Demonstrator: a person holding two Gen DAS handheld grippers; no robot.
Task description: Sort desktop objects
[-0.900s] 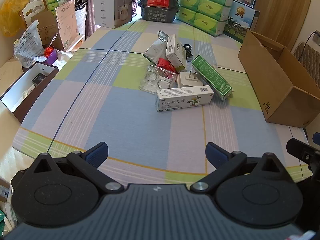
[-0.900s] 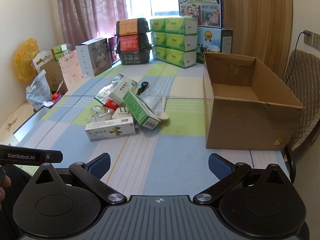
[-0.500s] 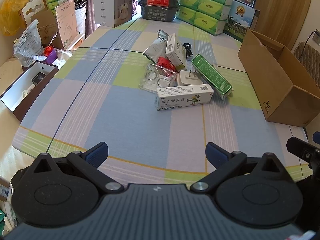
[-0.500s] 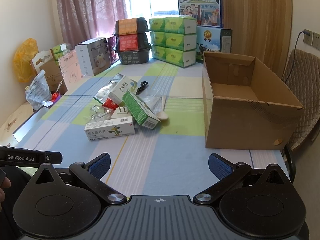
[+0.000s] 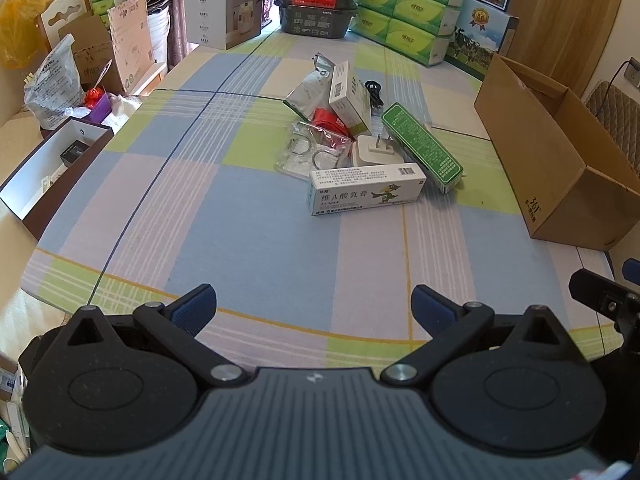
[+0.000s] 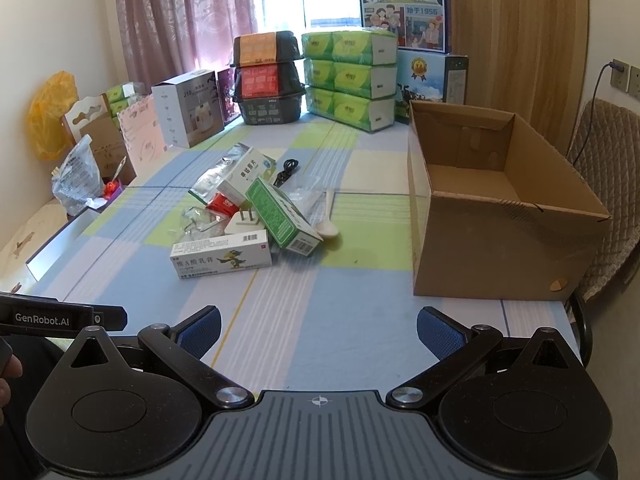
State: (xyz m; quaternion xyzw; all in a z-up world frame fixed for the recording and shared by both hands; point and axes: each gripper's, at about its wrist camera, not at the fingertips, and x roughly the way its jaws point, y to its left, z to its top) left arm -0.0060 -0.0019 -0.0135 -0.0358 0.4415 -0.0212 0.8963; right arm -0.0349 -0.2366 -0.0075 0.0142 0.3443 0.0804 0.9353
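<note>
Right wrist only: white spoon (image 6: 327,227) beside green box (image 6: 283,217).

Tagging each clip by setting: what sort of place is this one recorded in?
Most likely a room in a home, used partly for storage. A table with a checked tablecloth stands by a curtained window, stacked tissue packs line its far edge, and a padded chair sits beside it.

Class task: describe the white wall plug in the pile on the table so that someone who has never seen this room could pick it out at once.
Start at the open cardboard box on the checked tablecloth and look to the pile of small packages beside it. The white wall plug lies between the long green box and the white ointment box with a cartoon bird. Only it has two metal prongs sticking up.
</note>
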